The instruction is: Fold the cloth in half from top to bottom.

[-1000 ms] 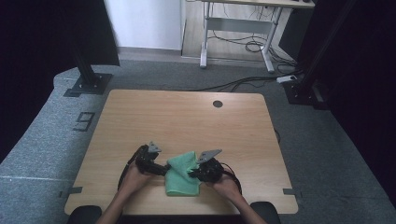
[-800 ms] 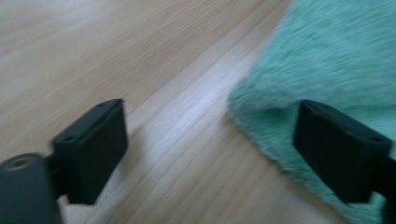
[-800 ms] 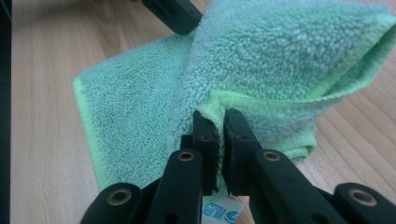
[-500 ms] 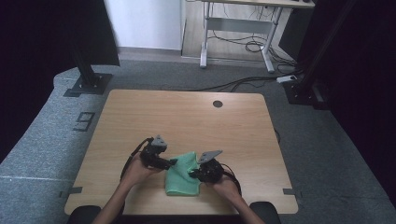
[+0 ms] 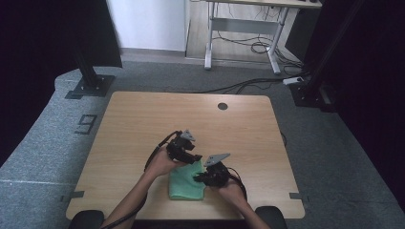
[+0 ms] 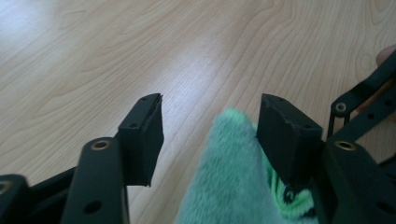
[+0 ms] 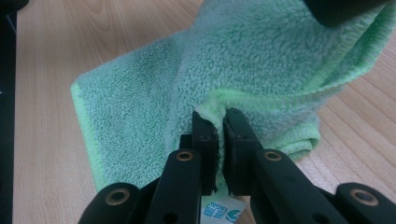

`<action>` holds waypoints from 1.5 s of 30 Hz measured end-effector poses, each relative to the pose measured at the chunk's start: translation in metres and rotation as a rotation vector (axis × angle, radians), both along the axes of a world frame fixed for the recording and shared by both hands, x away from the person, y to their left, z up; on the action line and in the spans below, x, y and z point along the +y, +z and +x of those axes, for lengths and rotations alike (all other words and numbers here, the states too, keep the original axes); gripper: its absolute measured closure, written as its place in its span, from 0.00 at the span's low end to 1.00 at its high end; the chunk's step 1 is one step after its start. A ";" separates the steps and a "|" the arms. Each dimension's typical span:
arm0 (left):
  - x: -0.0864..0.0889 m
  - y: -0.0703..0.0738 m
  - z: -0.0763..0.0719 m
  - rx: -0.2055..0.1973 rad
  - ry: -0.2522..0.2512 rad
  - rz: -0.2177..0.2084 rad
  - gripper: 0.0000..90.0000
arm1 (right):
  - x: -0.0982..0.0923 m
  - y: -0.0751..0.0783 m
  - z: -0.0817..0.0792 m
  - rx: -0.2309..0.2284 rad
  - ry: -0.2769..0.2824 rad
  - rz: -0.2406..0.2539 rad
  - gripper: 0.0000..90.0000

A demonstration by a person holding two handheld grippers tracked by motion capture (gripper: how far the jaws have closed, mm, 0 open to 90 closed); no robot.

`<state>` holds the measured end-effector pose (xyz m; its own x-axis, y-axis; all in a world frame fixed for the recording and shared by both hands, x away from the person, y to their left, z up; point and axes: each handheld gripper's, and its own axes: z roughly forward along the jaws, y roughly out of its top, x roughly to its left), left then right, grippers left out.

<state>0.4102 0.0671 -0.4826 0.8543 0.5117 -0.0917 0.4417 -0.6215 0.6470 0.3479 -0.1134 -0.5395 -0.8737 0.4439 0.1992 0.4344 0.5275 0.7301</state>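
A green fleecy cloth (image 5: pixel 186 186) lies folded near the table's front edge, between my two grippers. In the right gripper view its near edge (image 7: pixel 261 60) rises in a fold, and my right gripper (image 7: pixel 220 116) is shut on that fold. In the high view this gripper (image 5: pixel 199 179) sits at the cloth's right side. My left gripper (image 5: pixel 195 157) hovers over the cloth's far corner. Its jaws (image 6: pixel 212 105) have just been closing and still stand apart. The cloth's tip (image 6: pixel 231 154) reaches up between them beside the right pad (image 6: pixel 280 135), well clear of the left pad.
The wooden table (image 5: pixel 143 124) has a round cable hole (image 5: pixel 222 106) at the back centre. Both forearms come in over the front edge. Black stand feet (image 5: pixel 88 86) and a desk frame (image 5: pixel 239 28) stand on the grey floor beyond.
My left gripper has risen from the cloth's left side and moved right, over its far corner, with its jaws narrowing. The right gripper has kept its hold and its place.
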 end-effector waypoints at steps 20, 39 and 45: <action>0.024 0.021 -0.022 0.043 -0.003 0.025 0.94 | -0.011 0.009 0.000 0.013 -0.018 0.040 0.79; 0.060 0.013 -0.079 0.057 0.017 -0.017 0.85 | -0.035 0.019 -0.011 0.006 -0.020 0.011 0.51; 0.067 0.003 -0.093 0.063 0.014 -0.010 0.76 | -0.042 0.021 -0.014 0.012 -0.004 0.009 0.50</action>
